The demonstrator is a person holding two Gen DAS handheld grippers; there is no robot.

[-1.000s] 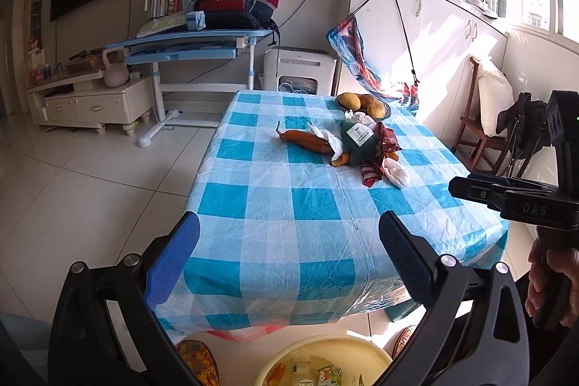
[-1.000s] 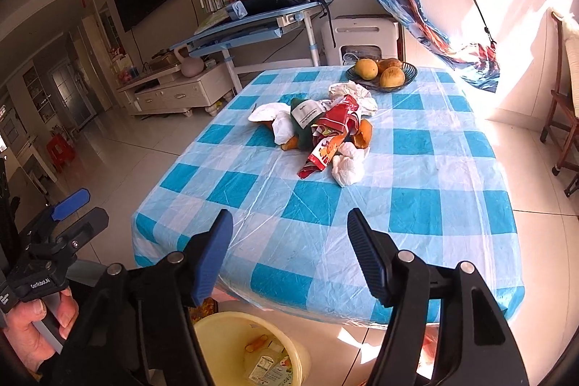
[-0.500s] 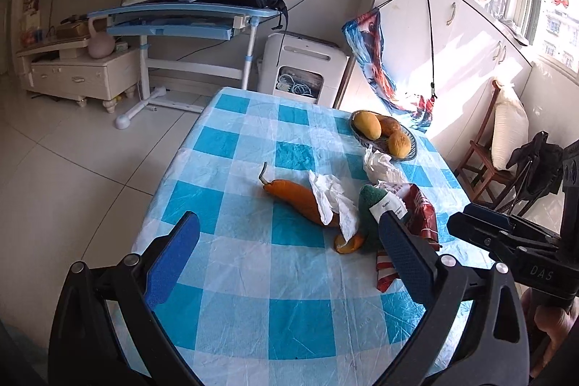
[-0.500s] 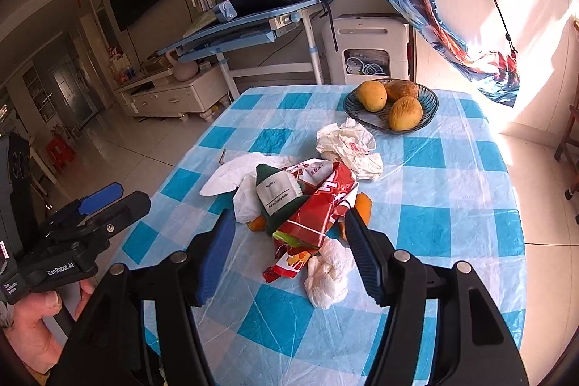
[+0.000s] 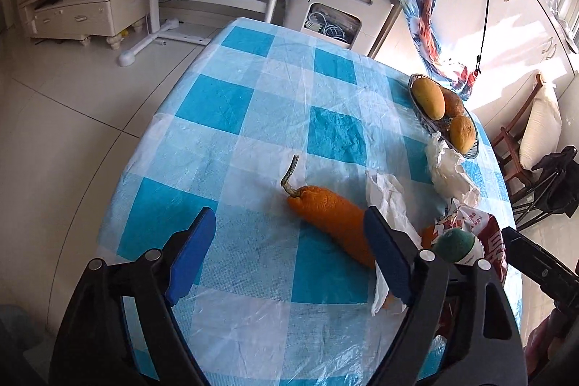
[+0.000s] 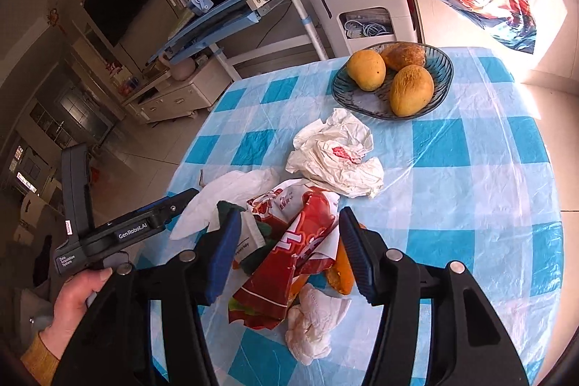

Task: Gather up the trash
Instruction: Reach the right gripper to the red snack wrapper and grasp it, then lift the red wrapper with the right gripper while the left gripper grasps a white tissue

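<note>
- Left tongs (image 5: pixel 289 250): jaws apart, just been closing a bit, nothing pinched. Only checked tabletop (image 5: pixel 231 104) between the blue pads.
- Orange peel (image 5: pixel 331 223) with curled stem lies just ahead of the left tongs, nearer the right pad; its far end passes behind that pad. Touching or not: can't tell.
- White tissue (image 5: pixel 389 201) just beyond the right pad of the left tongs, draped over the peel.
- Right tongs (image 6: pixel 287 248): jaws mid-width, just been closing, straddling the red snack wrapper (image 6: pixel 289 263). Pads not pressing on it.
- Green-capped bottle (image 6: pixel 249 241) by the left pad of the right tongs, partly hidden.
- Crumpled white bag (image 6: pixel 340 161) ahead of the right tongs; wadded tissue (image 6: pixel 311 321) below them, near the tabletop edge.
- Fruit bowl (image 6: pixel 441 71) well beyond the right tongs.
- Left hand (image 6: pixel 79 292) grips the left handle.
</note>
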